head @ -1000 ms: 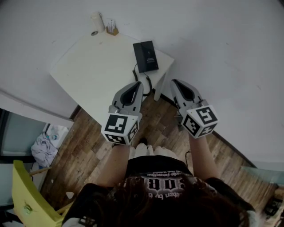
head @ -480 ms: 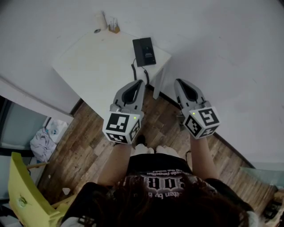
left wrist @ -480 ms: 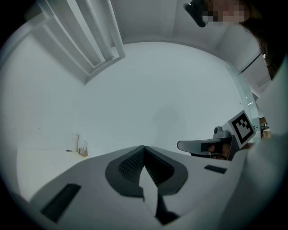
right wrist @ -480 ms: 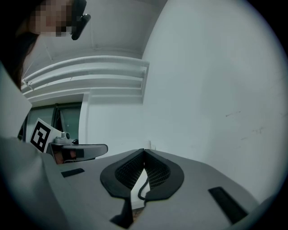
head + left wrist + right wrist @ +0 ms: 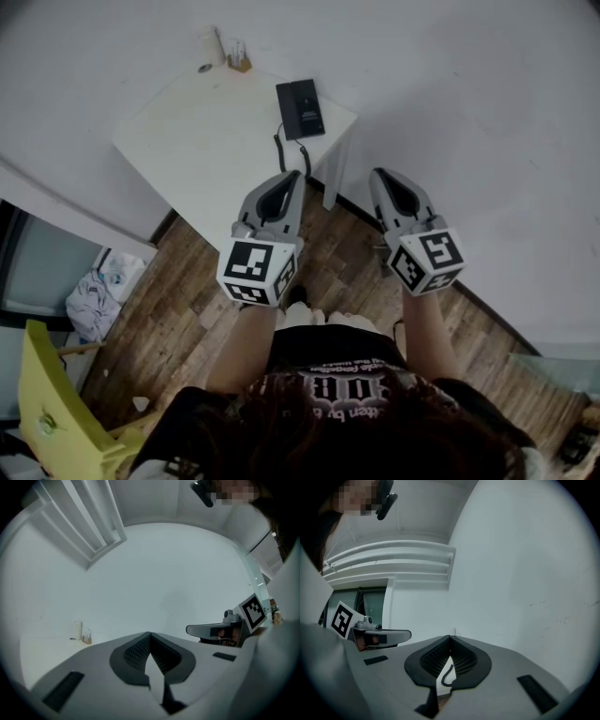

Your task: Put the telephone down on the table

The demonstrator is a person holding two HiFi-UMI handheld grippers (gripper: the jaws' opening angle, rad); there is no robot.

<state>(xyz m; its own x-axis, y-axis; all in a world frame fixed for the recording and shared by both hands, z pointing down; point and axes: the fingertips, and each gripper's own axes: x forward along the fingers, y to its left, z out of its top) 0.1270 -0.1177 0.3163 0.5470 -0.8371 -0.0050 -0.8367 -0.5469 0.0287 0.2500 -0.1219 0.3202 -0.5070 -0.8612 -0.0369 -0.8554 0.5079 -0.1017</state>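
The phone (image 5: pixel 300 108) lies flat on the far right corner of the desk (image 5: pixel 206 141). Going by that, the putting-down looks done, or else not begun. Nothing grips the phone.

Both tools hang side by side over the wooden floor (image 5: pixel 187 300), on the near side of the desk and well apart from the phone, which fits idle waiting rather than work. The left tool (image 5: pixel 292 180) has its jaws together on nothing. The right tool (image 5: pixel 379 178) is likewise closed and empty. The coil seen past its jaws is only the cord (image 5: pixel 281 150) farther off.

The phone is a flat black oblong with a small pale mark on top. I cannot tell handset from base. Its dark cord trails off the near desk edge. A cup (image 5: pixel 214 44) and a small holder (image 5: pixel 240 62) stand at the far left corner.
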